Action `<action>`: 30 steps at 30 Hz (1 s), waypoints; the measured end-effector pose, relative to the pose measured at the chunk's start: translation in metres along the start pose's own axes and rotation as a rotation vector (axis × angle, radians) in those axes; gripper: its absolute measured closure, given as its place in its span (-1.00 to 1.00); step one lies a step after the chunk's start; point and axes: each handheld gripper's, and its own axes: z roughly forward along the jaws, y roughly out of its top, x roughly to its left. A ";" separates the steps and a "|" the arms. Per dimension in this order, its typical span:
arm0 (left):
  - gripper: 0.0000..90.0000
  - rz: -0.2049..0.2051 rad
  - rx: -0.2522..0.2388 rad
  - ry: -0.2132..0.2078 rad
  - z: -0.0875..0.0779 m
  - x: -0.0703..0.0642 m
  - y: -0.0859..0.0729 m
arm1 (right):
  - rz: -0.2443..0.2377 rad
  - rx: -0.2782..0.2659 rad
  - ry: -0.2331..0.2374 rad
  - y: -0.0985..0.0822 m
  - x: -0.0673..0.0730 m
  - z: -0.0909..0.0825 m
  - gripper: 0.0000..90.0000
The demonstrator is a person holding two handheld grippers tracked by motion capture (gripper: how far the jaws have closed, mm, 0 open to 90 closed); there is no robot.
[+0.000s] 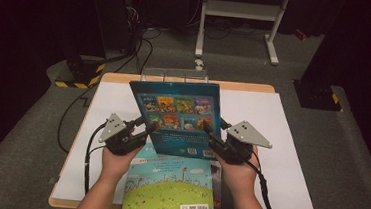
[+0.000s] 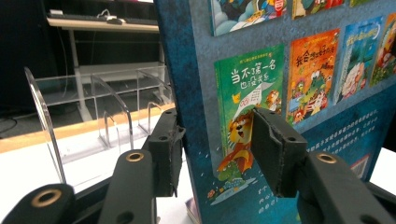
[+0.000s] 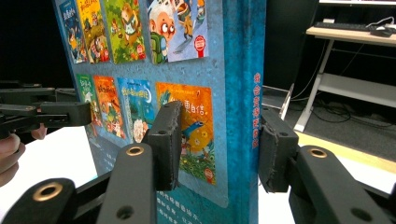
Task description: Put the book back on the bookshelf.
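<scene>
a blue picture book (image 1: 180, 116) is held up off the white table top (image 1: 281, 142) between the two grippers, its back cover with small cover pictures facing the person. the left gripper (image 1: 144, 130) clamps the book's left edge, one pad on the back cover and the other behind it, as the left gripper view shows (image 2: 215, 154). the right gripper (image 1: 213, 137) clamps the spine side, its pads pressed on either face (image 3: 219, 144). the book stands roughly upright, leaning a little; whether its lower edge clears the books beneath i cannot quite tell. a green-covered book (image 1: 169, 188) lies flat at the near table edge, just under it. a clear acrylic book rack (image 2: 93, 112) stands behind, at the table's far edge.
</scene>
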 end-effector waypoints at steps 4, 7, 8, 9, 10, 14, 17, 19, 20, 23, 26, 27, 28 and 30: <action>0.21 0.012 -0.013 -0.005 -0.001 -0.001 -0.003 | -0.004 -0.003 -0.003 -0.003 0.000 0.000 0.25; 0.18 0.026 -0.012 -0.009 -0.006 -0.002 -0.003 | -0.006 -0.007 0.007 -0.005 0.003 -0.004 0.21; 0.15 0.026 -0.012 -0.009 -0.006 -0.002 -0.003 | -0.006 -0.013 0.021 -0.006 0.003 -0.006 0.19; 0.15 0.030 -0.013 -0.010 -0.007 -0.003 -0.003 | -0.006 -0.013 0.021 -0.006 0.003 -0.006 0.19; 0.09 0.035 -0.015 -0.013 -0.009 -0.004 -0.004 | 0.006 -0.020 0.051 -0.008 0.005 -0.010 0.13; -0.01 0.040 -0.026 -0.018 -0.020 -0.008 -0.006 | 0.004 -0.032 0.087 -0.015 0.009 -0.016 0.05; -0.05 0.033 -0.023 -0.027 -0.023 -0.008 -0.007 | 0.003 -0.021 0.102 -0.021 0.010 -0.016 0.04; -0.07 0.032 -0.022 -0.028 -0.024 -0.008 -0.008 | -0.005 -0.019 0.106 -0.022 0.011 -0.016 0.03; -0.07 0.031 -0.021 -0.028 -0.024 -0.009 -0.008 | -0.008 -0.017 0.114 -0.022 0.011 -0.015 0.02; -0.09 0.036 -0.017 -0.029 -0.026 -0.009 -0.008 | -0.024 -0.014 0.129 -0.019 0.012 -0.012 -0.02; -0.12 0.044 0.001 -0.021 -0.028 -0.007 -0.008 | -0.022 -0.005 0.166 -0.015 0.010 -0.008 -0.04; -0.13 0.047 0.006 -0.019 -0.028 -0.007 -0.007 | -0.024 0.004 0.181 -0.013 0.009 -0.007 0.01; -0.13 0.048 0.009 -0.018 -0.029 -0.005 -0.007 | -0.028 0.008 0.196 -0.013 0.010 -0.006 0.07; -0.13 0.045 0.016 -0.019 -0.031 -0.002 -0.007 | -0.036 0.018 0.218 -0.012 0.010 -0.005 0.14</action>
